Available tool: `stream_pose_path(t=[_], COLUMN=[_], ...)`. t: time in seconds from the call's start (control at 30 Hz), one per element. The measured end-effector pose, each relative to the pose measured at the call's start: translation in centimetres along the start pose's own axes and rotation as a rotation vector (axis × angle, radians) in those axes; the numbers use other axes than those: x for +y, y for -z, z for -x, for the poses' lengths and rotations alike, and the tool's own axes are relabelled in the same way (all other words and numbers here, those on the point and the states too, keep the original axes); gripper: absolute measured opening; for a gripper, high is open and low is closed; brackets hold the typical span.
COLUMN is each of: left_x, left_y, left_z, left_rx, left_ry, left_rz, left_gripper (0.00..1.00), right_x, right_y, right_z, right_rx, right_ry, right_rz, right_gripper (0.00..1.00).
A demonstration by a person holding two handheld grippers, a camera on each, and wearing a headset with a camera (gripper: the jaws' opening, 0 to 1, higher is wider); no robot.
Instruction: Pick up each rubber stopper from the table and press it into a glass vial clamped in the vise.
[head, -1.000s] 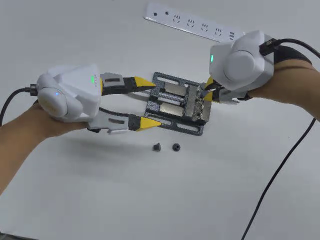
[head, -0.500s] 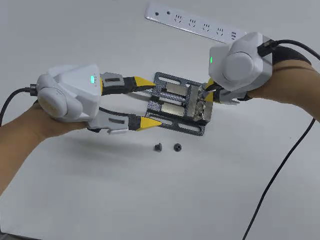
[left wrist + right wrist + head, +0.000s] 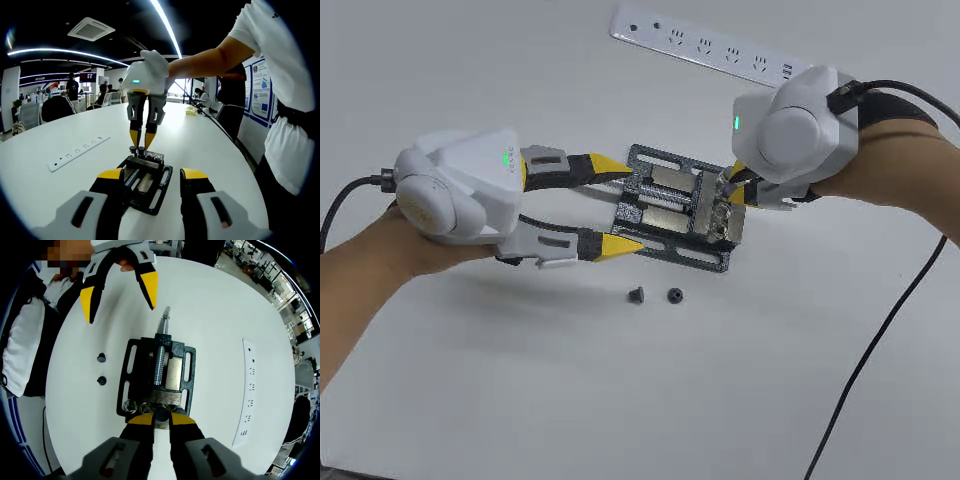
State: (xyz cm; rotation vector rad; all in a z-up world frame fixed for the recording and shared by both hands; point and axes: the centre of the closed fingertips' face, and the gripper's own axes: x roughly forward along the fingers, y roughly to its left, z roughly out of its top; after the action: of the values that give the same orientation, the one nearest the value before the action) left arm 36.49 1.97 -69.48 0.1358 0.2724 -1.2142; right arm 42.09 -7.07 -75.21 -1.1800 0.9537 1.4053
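Pinching one rubber stopper (image 3: 161, 414) in the right gripper (image 3: 735, 190), jaws drawn nearly together on its sides, at the 3 o'clock end of the vise (image 3: 665, 215) in the head view, directly over the glass vials (image 3: 131, 405) clamped there. Holding the left gripper (image 3: 615, 203) at 9 o'clock of the vise, jaws wide apart and gripping nothing, tips just off the screw end. Leaving two spare stoppers (image 3: 636, 295) on the table (image 3: 520, 400), near the vise at about 6 o'clock, just beside each other but not touching.

Judging the stopper as light, soft and grippy, likely yielding under a squeeze. So taking it by the wider top and leaving the narrow plug end free for the vial mouth. Treating the vials as thin, stiff and fragile: pressing straight down the axis, never sideways, and trusting the vise for the counterhold. Expecting a tilted stopper to jam or pop loose. Cannot tell from these views whether it is entering the mouth yet.
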Motion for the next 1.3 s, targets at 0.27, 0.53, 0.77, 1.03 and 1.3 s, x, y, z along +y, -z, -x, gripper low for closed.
stream_pose_path(t=[0.27, 0.53, 0.77, 1.03, 1.3], left_x=[-0.1, -0.1, -0.3, -0.4, -0.5], left_y=[-0.1, -0.2, -0.2, -0.2, -0.1], left_z=[0.0, 0.2, 0.0, -0.1, -0.1], left_rx=[0.0, 0.0, 0.001, 0.002, 0.002], left_ry=[0.001, 0.0, 0.006, 0.006, 0.002], left_rz=[-0.002, -0.003, -0.006, -0.007, -0.004], left_gripper=[0.42, 0.42, 0.42, 0.42, 0.43], right_x=[0.1, 0.1, -0.3, -0.4, 0.0], right_y=[0.0, 0.3, 0.1, 0.0, -0.3], right_z=[0.0, 0.3, 1.2, 1.2, 1.0], right_rx=[0.005, 0.003, -0.024, -0.052, -0.071], right_ry=[-0.003, 0.0, 0.025, 0.03, 0.009], right_rz=[0.009, 0.007, 0.001, -0.003, -0.012], right_gripper=[0.11, 0.18, 0.13, 0.04, 0.04])
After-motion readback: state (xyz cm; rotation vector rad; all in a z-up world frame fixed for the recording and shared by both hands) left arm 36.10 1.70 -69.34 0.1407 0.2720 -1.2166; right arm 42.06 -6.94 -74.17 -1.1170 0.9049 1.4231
